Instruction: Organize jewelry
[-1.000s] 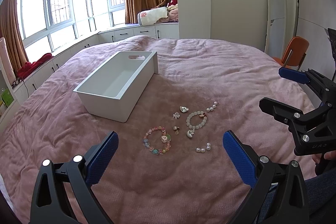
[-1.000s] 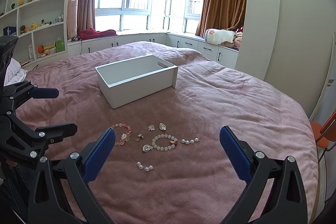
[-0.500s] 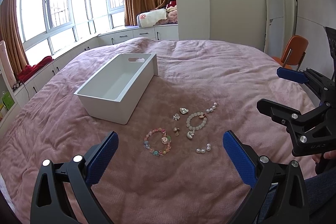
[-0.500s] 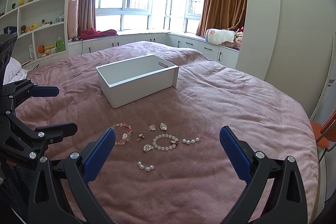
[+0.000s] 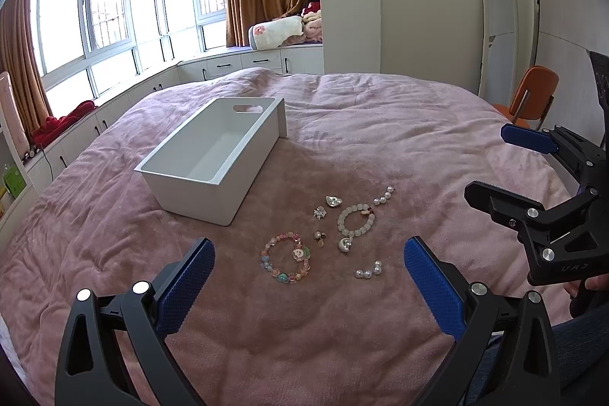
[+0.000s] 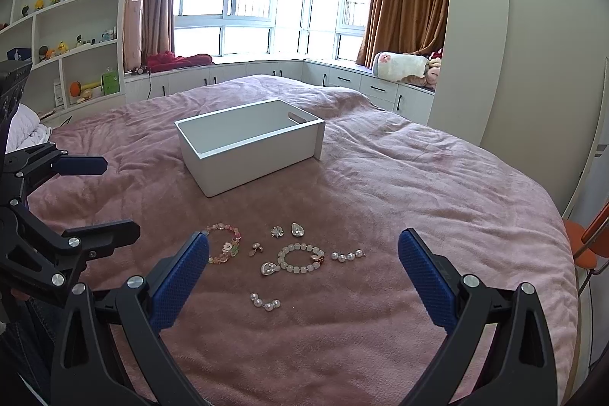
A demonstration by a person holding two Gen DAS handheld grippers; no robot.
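Hovering wide open and barely shifted from a second ago, both grippers, left point(image 5: 309, 278) and right point(image 6: 303, 271), leave the scattered beaded bracelets point(image 5: 286, 257) outside the empty white plastic bin point(image 5: 213, 164).

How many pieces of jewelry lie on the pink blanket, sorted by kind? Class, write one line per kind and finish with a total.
Bead bracelets: 2, colourful and pale
Short pearl strands: 2, far and near
Small single pieces (charms or earrings): 3, teardrop, flower-shaped, tiny gold-toned
Total: 7
The white box holds none.
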